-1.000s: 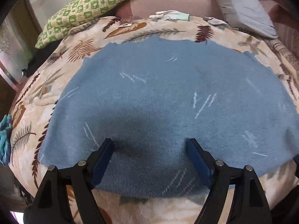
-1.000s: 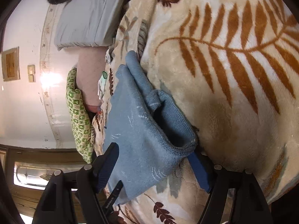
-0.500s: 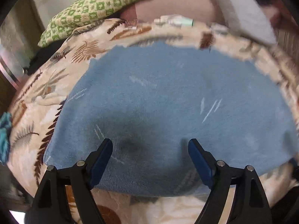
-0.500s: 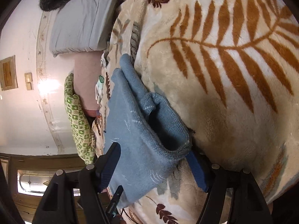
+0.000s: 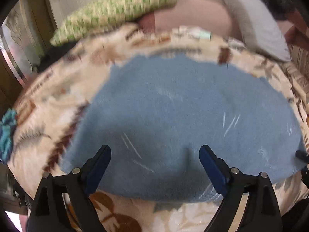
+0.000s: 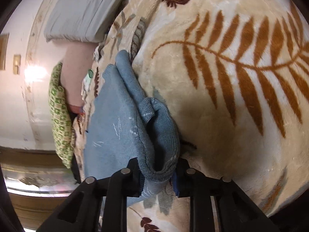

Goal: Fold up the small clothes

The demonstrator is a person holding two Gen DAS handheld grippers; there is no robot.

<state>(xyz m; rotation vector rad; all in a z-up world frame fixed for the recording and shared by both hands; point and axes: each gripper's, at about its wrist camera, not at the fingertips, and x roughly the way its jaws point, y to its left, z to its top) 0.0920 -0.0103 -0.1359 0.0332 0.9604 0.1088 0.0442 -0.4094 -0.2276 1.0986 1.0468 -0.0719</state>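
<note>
The blue sweater (image 5: 185,119) lies spread flat on the leaf-print blanket (image 6: 231,100) that covers the bed. Its near hem sits just ahead of your left hand-held gripper (image 5: 154,166), and one side edge is bunched up in your right hand-held gripper (image 6: 158,172).

Right hand-held gripper: the jaws are clenched on a rolled cuff or side edge of the sweater. Both layers of knit appear to be caught between the pads. Confirm that the blanket pile is not pinched with them before you lift.

Left hand-held gripper: the jaws are spread wide and grasp nothing. It hovers over the near hem with the fabric between and below the fingers (image 5: 100,164).

To perform the fold well:
1. Lower the left hand-held gripper to the hem and pinch only the sweater.
2. Lift both edges to the same height so the knit hangs without twisting.
3. Carry the held edge across the body in one level pass.
4. Lay it down square to the opposite edge.

The left view is blurred; the far edge near the green pillow (image 5: 119,11) cannot be read exactly.
</note>
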